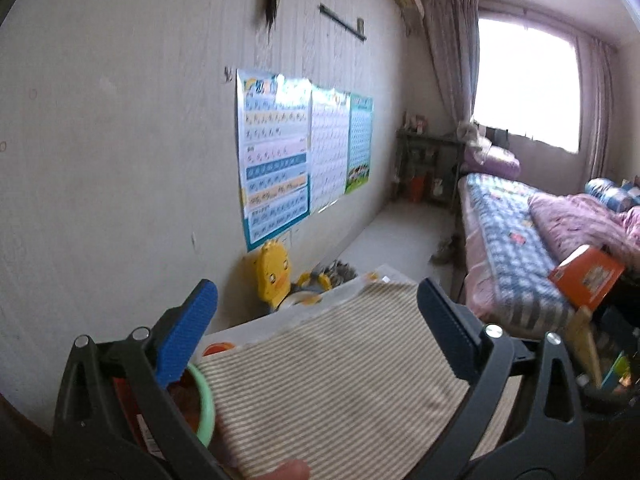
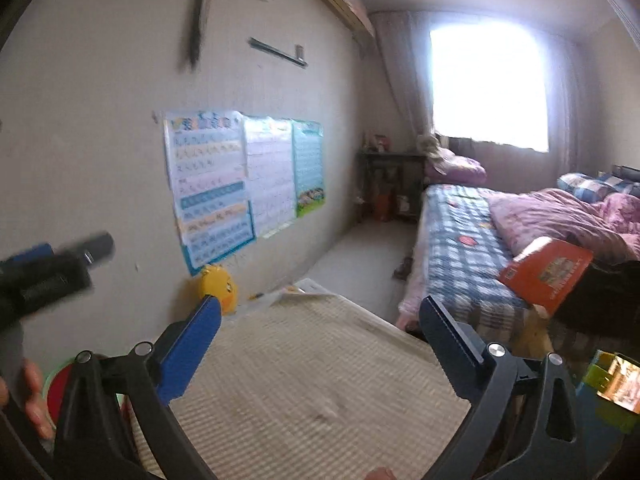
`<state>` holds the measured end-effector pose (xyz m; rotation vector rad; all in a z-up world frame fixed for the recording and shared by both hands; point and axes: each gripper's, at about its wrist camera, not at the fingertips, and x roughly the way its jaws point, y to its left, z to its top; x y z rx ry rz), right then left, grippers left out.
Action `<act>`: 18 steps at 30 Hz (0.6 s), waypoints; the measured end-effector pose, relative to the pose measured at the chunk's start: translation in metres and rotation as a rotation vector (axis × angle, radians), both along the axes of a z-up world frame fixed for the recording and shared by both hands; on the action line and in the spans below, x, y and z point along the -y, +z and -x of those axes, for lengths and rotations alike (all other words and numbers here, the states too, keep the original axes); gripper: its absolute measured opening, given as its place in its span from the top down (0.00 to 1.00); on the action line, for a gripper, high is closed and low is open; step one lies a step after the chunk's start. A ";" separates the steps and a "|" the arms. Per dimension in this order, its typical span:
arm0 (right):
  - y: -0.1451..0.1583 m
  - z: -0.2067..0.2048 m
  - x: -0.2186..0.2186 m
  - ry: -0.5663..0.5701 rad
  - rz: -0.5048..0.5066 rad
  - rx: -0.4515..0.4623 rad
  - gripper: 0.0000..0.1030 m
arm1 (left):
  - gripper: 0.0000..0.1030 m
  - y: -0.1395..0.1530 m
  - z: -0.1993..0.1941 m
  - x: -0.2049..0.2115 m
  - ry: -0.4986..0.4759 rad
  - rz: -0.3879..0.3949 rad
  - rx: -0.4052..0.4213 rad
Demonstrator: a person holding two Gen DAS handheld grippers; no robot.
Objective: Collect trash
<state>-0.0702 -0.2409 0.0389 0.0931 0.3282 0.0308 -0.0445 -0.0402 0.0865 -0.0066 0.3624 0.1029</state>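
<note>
My left gripper (image 1: pixel 318 300) is open and empty, held above a table covered by a beige striped cloth (image 1: pixel 340 380). My right gripper (image 2: pixel 320 316) is open and empty above the same cloth (image 2: pixel 312 380). The left gripper also shows blurred at the left edge of the right wrist view (image 2: pixel 48 272). A green-rimmed bowl with orange-red contents (image 1: pixel 198 404) sits at the table's left, under the left finger; it shows in the right wrist view too (image 2: pixel 58 388). I see no clear piece of trash on the cloth.
A wall with posters (image 1: pixel 296 152) runs on the left. A yellow duck toy (image 1: pixel 274 276) stands on the floor past the table. A bed (image 1: pixel 508 236) lies at the right with an orange box (image 1: pixel 586 276) on its near end. A green and gold box (image 2: pixel 612 388) sits at far right.
</note>
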 end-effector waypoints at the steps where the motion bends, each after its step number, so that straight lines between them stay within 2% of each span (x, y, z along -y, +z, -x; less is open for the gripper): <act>1: 0.000 0.001 0.003 -0.013 -0.002 -0.005 0.07 | 0.05 0.002 0.002 0.001 -0.001 0.001 0.005; 4: 0.000 0.006 0.011 -0.029 -0.026 0.013 0.08 | 0.05 0.006 0.004 0.003 0.014 -0.006 0.001; 8: -0.003 0.006 0.013 -0.035 -0.048 0.001 0.07 | 0.05 0.007 0.007 -0.001 0.027 0.022 -0.018; 18: -0.008 0.001 0.005 -0.025 -0.044 -0.028 0.08 | 0.05 0.004 0.004 -0.006 0.049 0.004 -0.032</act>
